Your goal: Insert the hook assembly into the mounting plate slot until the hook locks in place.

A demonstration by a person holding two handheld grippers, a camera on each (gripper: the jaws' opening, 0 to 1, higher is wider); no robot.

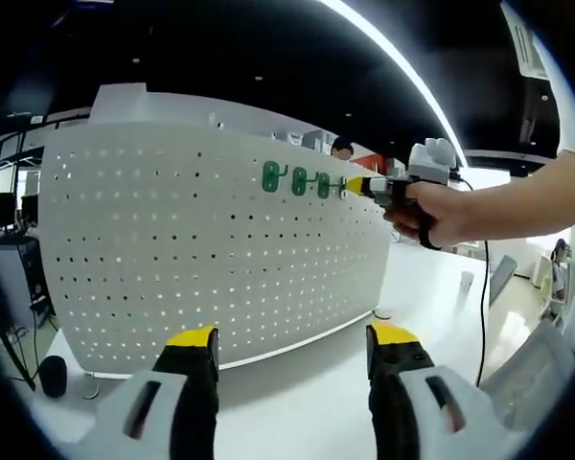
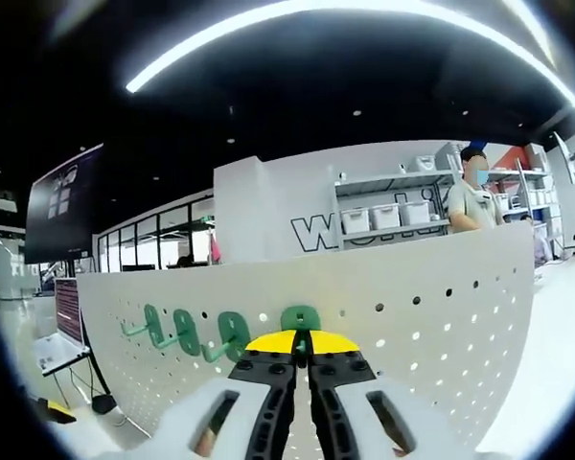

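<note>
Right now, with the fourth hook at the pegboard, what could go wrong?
1. The right gripper is shut on a green hook against the pegboard; its jaws hide the slots, so a missed seat may go unnoticed.
2. Three mounted hooks sit close beside it; a sideways slip could knock the nearest one.
3. The left gripper hangs open, off the board, so a hard push may tip the board.
</note>
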